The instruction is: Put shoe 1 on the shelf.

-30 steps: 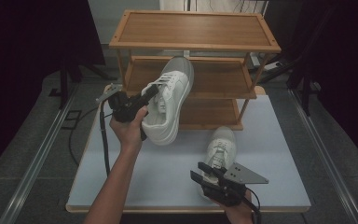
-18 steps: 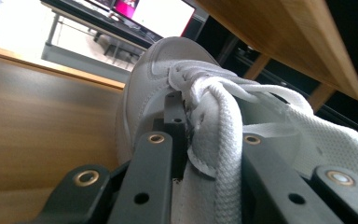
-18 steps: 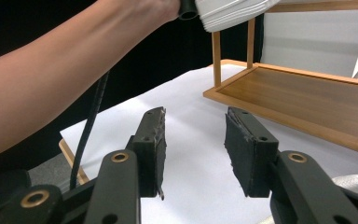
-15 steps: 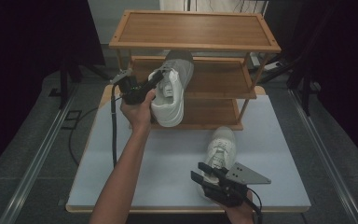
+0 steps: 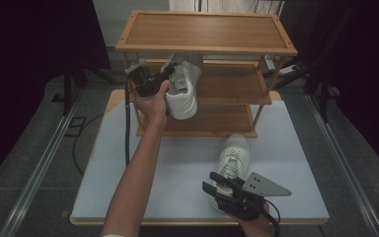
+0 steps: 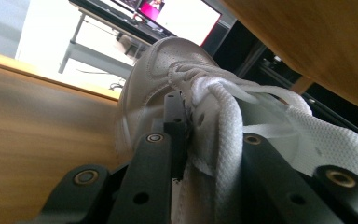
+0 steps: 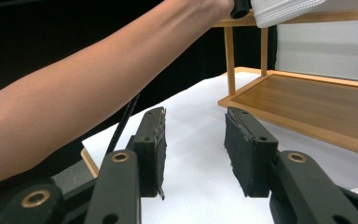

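At the middle shelf of the wooden rack [image 5: 237, 96], a white shoe [image 5: 183, 89] hangs in the left gripper [image 5: 150, 79]

The left gripper is clamped tight on the shoe's side wall by the laces, at about 11 o'clock on the table [image 5: 296, 148]; the toe pokes in over the middle shelf and the heel sticks out in front. The right gripper [image 5: 227, 190] sits low at 6 o'clock, jaws apart with nothing between them. A second white shoe [image 5: 234, 158] lies on the table just beyond it, near the bottom shelf
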Available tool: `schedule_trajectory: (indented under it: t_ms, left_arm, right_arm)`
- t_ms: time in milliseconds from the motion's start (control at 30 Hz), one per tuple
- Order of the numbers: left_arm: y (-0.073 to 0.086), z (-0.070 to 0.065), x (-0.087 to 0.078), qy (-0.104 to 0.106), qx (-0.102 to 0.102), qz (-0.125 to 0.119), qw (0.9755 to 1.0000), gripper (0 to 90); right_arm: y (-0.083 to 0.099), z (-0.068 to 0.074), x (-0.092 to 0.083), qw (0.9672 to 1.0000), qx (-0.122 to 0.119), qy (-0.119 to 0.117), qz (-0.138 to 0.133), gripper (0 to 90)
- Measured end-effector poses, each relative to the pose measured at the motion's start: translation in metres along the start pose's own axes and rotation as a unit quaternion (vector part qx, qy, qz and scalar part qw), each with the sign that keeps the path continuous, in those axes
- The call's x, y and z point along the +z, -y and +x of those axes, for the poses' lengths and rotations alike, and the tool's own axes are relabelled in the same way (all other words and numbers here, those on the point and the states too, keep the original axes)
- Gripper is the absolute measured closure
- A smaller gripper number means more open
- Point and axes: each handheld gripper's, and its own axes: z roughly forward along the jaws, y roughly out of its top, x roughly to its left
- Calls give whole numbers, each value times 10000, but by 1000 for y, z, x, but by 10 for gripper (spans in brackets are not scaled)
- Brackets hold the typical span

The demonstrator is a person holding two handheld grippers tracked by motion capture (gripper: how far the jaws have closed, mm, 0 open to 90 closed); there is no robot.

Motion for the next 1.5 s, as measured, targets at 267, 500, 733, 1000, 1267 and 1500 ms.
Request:
schedule_trajectory:
  t_ms: [267,500,733,1000,1267,1500]
  left_arm:
    - [-2,6,14,-81,-75,-58,9999,804]
    - [-1,6,22,184,-123,54,9997,723]
    - [-7,8,28,639,-492,39,9967,527]
    - [-7,6,19,733,-335,167,9966,454]
    - [-9,2,-6,740,-98,337,9966,432]
    - [-3,6,-38,803,-32,439,9958,418]
  right_arm:
    - [1,4,1,9999,-64,85,-60,588]
    - [2,6,2,9999,-113,83,-43,588]
    - [3,9,3,9998,-189,109,-7,587]
    - [6,12,8,9994,-306,93,90,586]
    - [9,7,9,9991,-313,230,184,586]
    - [16,7,15,9981,-309,353,395,598]
